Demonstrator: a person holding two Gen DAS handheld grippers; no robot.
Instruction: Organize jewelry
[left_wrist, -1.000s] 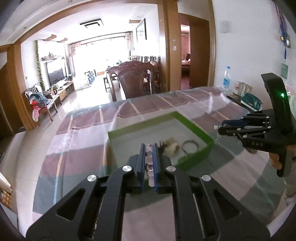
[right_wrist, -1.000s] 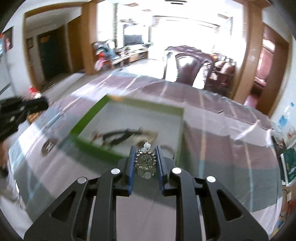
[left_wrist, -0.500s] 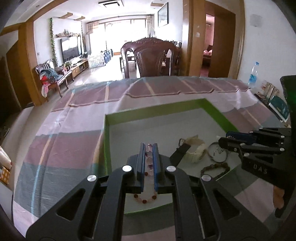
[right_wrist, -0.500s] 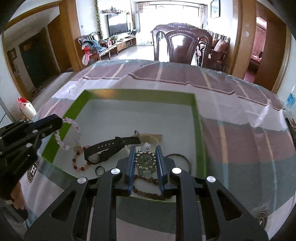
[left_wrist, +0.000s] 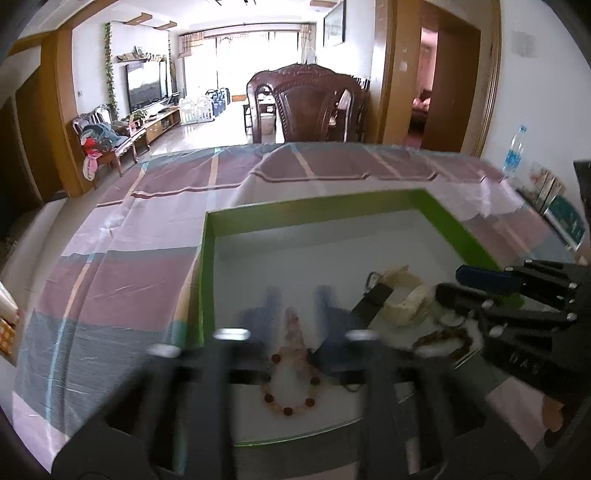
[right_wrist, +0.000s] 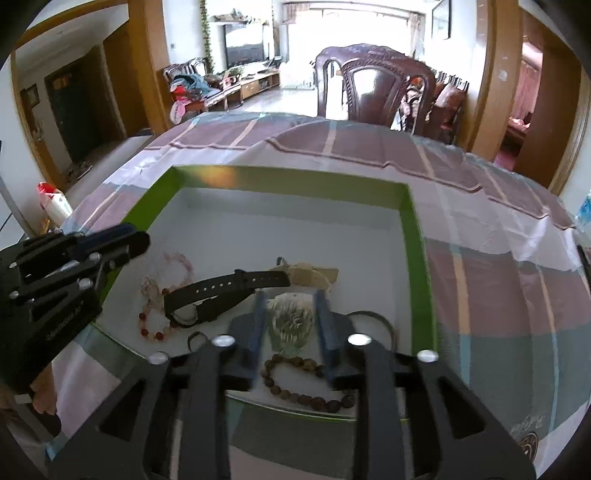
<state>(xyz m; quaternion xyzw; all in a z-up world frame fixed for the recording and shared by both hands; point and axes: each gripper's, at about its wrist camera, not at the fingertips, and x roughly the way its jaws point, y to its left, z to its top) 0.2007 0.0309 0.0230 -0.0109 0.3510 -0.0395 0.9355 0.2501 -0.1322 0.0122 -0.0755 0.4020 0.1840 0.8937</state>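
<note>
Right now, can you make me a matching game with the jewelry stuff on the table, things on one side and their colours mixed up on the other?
Things:
1. watch
2. box walls
3. bead bracelet by the box's near wall
4. tablecloth

Colours:
A. green
B. purple and grey stripes
C. black
D. brown

Pairs: 1-C, 2-A, 3-D, 4-B

Beyond the table (left_wrist: 155, 266) with its striped cloth stands a carved dark wooden chair (left_wrist: 306, 107), and past it a sunlit living room with bright windows (left_wrist: 236, 55), a television (left_wrist: 146, 83) and white walls.
</note>
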